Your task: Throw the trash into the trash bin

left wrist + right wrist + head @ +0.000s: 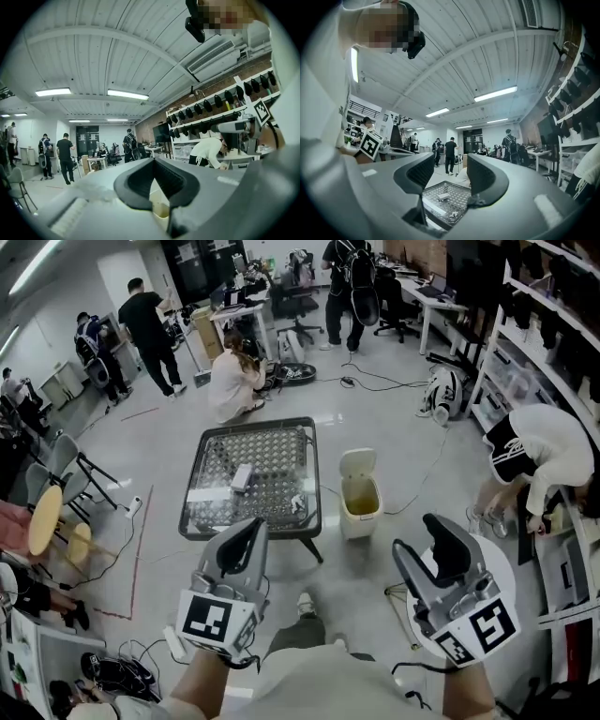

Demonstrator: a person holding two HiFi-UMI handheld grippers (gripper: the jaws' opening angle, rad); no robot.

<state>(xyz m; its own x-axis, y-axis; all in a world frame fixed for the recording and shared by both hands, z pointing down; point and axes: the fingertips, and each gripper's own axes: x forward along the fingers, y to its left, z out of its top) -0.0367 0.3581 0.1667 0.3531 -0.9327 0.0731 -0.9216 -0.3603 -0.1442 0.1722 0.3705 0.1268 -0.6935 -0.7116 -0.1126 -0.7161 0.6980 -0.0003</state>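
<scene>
The cream trash bin (360, 495) stands on the floor with its lid up, just right of the low glass-topped table (211, 442). On the table lie a small white box (242, 476), a flat white sheet (208, 494) and a crumpled scrap (298, 502). My left gripper (251, 526) is held short of the table's near edge, shut and empty. My right gripper (433, 526) hovers right of the bin, open with nothing between its fingers. In the left gripper view the left gripper (153, 160) has its tips together above the bin (159, 206). The right gripper (450, 174) looks over the table (461, 187) and the box (443, 196).
Folding chairs (70, 465) and a round stool (44, 519) stand at the left. Shelves (525, 362) line the right wall, where a person (539, 451) bends over. Another person (232, 381) crouches beyond the table. Cables (375, 381) run across the floor.
</scene>
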